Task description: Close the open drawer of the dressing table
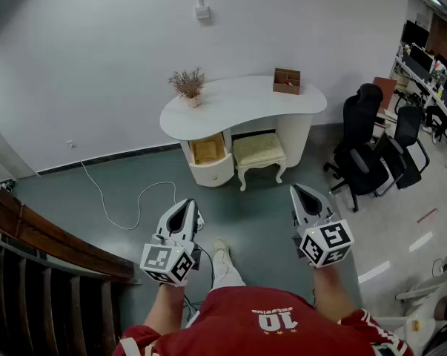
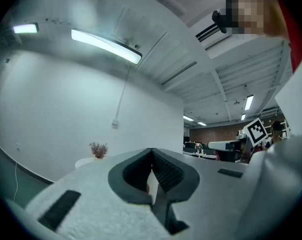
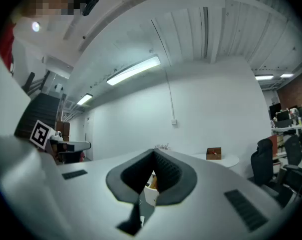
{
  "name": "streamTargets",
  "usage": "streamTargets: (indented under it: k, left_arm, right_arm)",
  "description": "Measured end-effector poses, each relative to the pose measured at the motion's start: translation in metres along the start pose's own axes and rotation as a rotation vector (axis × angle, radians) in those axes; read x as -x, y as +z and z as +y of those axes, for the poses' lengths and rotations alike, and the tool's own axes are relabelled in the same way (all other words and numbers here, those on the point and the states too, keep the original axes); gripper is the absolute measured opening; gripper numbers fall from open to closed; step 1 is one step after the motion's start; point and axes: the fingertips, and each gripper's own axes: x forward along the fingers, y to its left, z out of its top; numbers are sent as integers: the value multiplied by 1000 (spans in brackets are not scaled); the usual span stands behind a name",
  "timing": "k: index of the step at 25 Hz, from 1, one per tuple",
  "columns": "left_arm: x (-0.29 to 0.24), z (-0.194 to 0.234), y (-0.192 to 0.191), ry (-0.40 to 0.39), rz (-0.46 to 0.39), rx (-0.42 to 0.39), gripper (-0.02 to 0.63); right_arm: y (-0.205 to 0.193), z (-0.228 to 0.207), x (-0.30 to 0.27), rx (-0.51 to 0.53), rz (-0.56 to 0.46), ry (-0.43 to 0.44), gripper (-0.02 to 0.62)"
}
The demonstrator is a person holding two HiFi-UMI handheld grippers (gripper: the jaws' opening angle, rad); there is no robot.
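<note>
The white kidney-shaped dressing table (image 1: 242,102) stands against the far wall. Its upper left drawer (image 1: 208,150) is pulled out, showing a yellowish inside. A cushioned stool (image 1: 259,153) sits under the table beside the drawer. My left gripper (image 1: 184,203) and right gripper (image 1: 305,191) are held level at waist height, well short of the table, both shut and with nothing in them. In the left gripper view the jaws of the left gripper (image 2: 152,151) meet at the tips. The right gripper (image 3: 154,152) also has its tips together, with the table top (image 3: 226,160) beyond.
A dried plant (image 1: 187,86) and a wooden box (image 1: 286,81) stand on the table. Black office chairs (image 1: 368,150) are at the right, with desks behind. A white cable (image 1: 119,199) trails over the grey floor. A wooden stair rail (image 1: 45,236) runs at the left.
</note>
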Motion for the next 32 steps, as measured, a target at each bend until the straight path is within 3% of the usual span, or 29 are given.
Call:
streamTargets:
  k: [15, 23, 32]
  left_arm:
    - [-2, -13, 0, 3, -3, -41, 3]
    - [-4, -15, -3, 5, 0, -30, 3]
    - [-14, -9, -2, -5, 45, -45, 3]
  right_arm:
    - [-2, -10, 9, -18, -11, -19, 3]
    - [-5, -7, 10, -50, -5, 17, 5]
    - [-2, -13, -4, -78, -4, 18, 5]
